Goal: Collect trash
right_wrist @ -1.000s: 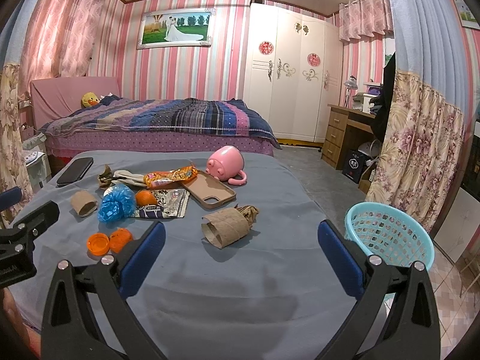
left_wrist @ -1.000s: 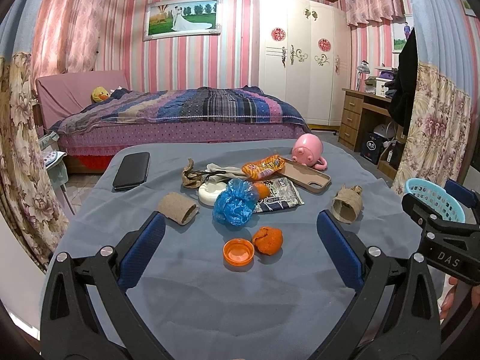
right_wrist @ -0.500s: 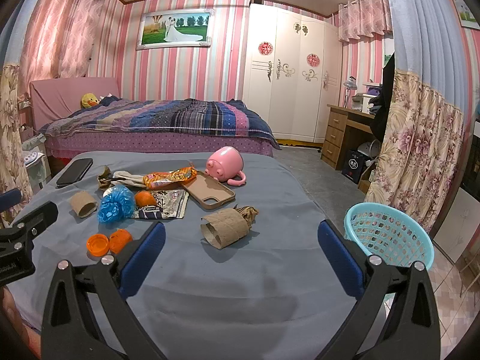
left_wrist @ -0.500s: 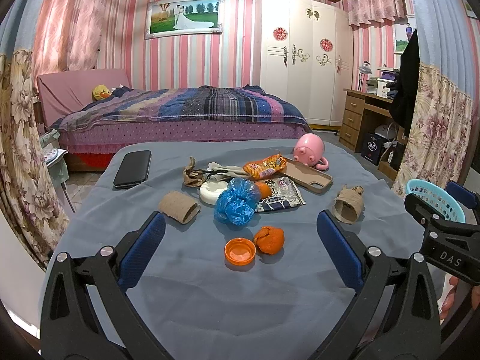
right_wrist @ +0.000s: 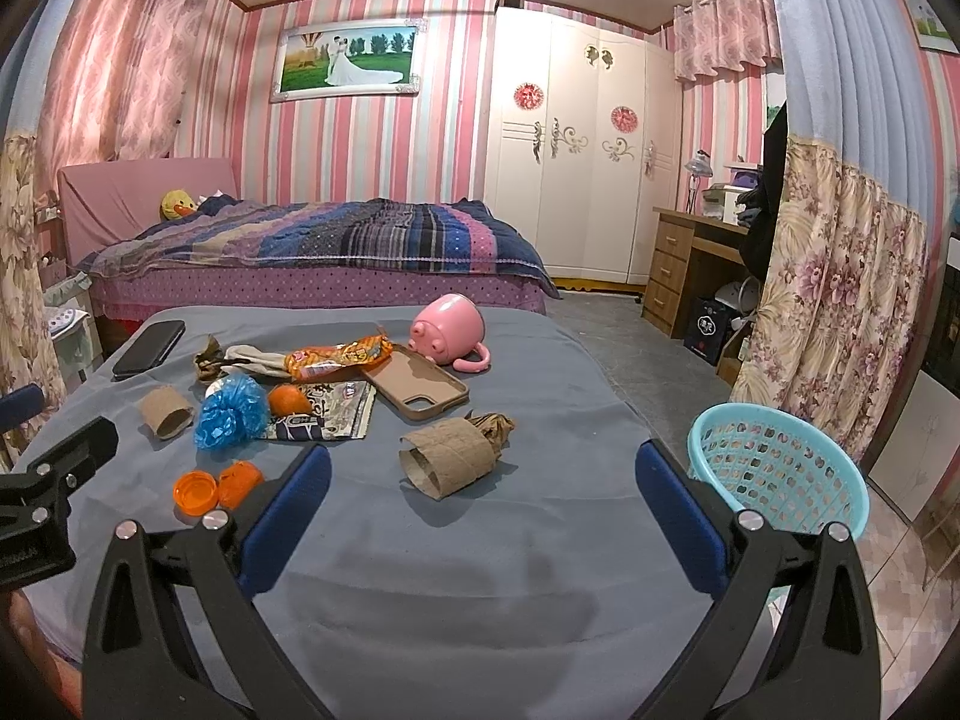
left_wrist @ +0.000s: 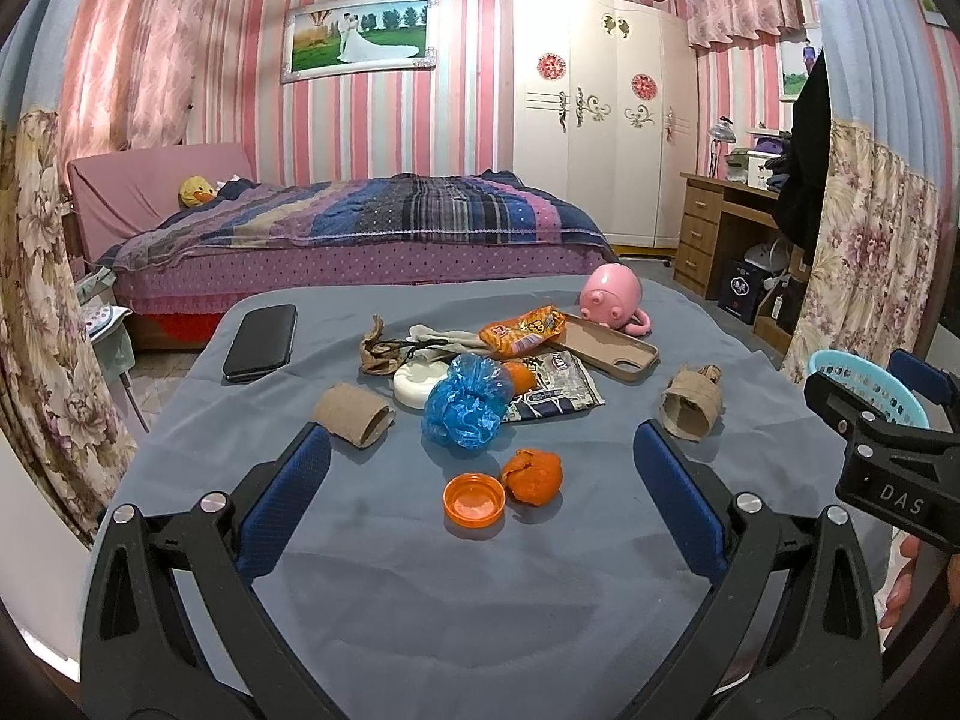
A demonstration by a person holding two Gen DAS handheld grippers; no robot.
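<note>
Trash lies on a grey-blue table [left_wrist: 480,588]: an orange bottle cap [left_wrist: 474,498], an orange peel [left_wrist: 533,476], a crumpled blue plastic bag [left_wrist: 467,401], a cardboard roll [left_wrist: 354,414], a second cardboard roll [left_wrist: 691,401] [right_wrist: 451,457], an orange snack wrapper [left_wrist: 522,330] and a printed packet [left_wrist: 552,387]. My left gripper [left_wrist: 480,498] is open and empty, just short of the cap. My right gripper [right_wrist: 480,510] is open and empty, near the second roll. A light blue basket [right_wrist: 780,468] stands off the table's right edge.
A black phone [left_wrist: 261,342], a brown phone case [left_wrist: 609,348], a pink pig mug [left_wrist: 612,300] and a white round object [left_wrist: 414,383] also sit on the table. A bed [left_wrist: 360,228], wardrobe and desk stand behind. Floral curtains hang at both sides.
Both grippers have drifted slightly; the view barely shifts. Nothing on the table has moved.
</note>
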